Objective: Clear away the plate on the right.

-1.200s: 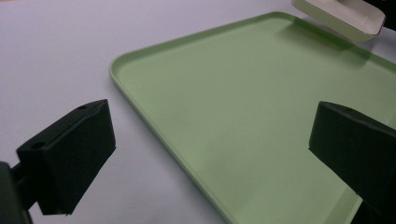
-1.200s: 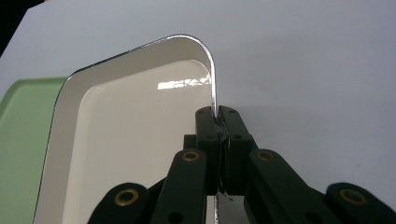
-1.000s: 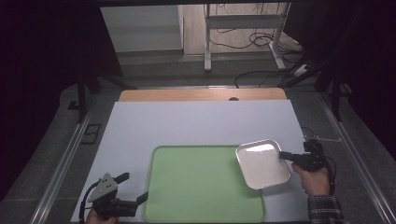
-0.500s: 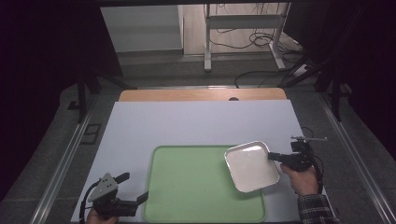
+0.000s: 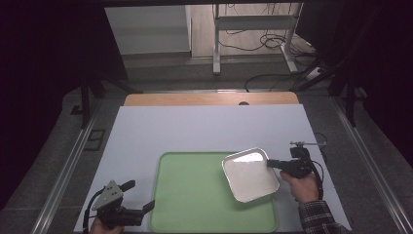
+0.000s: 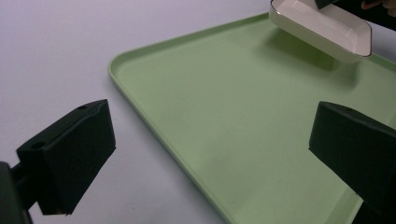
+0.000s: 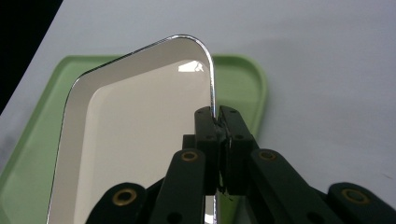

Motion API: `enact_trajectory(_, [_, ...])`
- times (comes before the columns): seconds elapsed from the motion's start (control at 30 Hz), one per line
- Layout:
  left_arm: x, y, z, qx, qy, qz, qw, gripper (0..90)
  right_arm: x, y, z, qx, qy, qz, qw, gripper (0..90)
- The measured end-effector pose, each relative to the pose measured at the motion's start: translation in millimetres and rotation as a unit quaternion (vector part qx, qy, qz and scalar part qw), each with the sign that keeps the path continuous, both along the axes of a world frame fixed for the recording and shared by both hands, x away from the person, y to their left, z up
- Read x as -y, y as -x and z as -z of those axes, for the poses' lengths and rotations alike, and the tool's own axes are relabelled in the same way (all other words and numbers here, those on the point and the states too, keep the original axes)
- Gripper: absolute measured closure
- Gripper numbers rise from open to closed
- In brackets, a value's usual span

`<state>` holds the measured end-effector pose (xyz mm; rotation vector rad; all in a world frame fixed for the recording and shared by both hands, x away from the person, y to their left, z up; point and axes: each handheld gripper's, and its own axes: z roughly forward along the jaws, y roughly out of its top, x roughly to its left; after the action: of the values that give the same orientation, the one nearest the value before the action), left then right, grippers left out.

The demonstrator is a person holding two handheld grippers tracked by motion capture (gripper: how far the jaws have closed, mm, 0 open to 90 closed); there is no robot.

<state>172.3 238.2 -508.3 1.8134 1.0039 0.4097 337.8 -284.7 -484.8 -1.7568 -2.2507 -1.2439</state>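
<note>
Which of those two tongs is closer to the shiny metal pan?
The right tongs: they are clamped on the pan's rim, holding it above the green tray. The left tongs sit open off the tray's near left corner, well apart from it.

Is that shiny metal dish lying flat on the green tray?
No, the shiny rectangular metal dish hangs tilted above the green plastic tray, casting a shadow on it, with the right gripper clamped on its rim.

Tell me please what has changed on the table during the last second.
The right gripper, shut on the metal tray, carried it leftward and a little nearer the person, so it now hangs over the green tray. The left gripper stayed open at the green tray's near left corner.
</note>
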Motion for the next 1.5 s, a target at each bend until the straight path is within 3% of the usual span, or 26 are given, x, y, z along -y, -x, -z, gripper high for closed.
enact_trajectory(0.33, [-0.1,0.0,0.0,0.000,0.000,0.000,1.0000,0.3,-28.3,-5.0,4.7,-0.007,-0.012,-0.020,0.9997,87.4])
enact_trajectory(0.57, [-0.2,0.2,-0.1,0.001,0.000,0.001,1.0000,0.3,-56.0,-10.1,9.9,-0.009,-0.008,-0.032,0.9994,87.9])
enact_trajectory(0.8, [-0.1,0.1,-0.1,0.001,0.000,0.001,1.0000,0.3,-71.2,-13.4,14.4,-0.009,-0.004,-0.034,0.9994,87.9])
enact_trajectory(1.13, [0.0,0.1,-0.1,0.001,-0.001,0.002,1.0000,0.3,-88.0,-16.8,21.4,-0.011,0.011,-0.039,0.9991,87.6])
enact_trajectory(1.3, [-0.2,0.2,-0.1,0.002,0.000,0.002,1.0000,0.3,-94.4,-19.0,27.7,-0.015,0.030,-0.042,0.9986,88.2])
enact_trajectory(1.43, [-0.2,0.5,-0.2,0.003,0.000,0.003,1.0000,0.3,-96.2,-18.7,28.1,-0.003,0.048,-0.050,0.9976,86.5])
enact_trajectory(1.5, [-0.2,0.5,-0.2,0.003,0.001,0.003,1.0000,0.3,-95.3,-18.2,25.4,0.007,0.051,-0.051,0.9974,80.5])
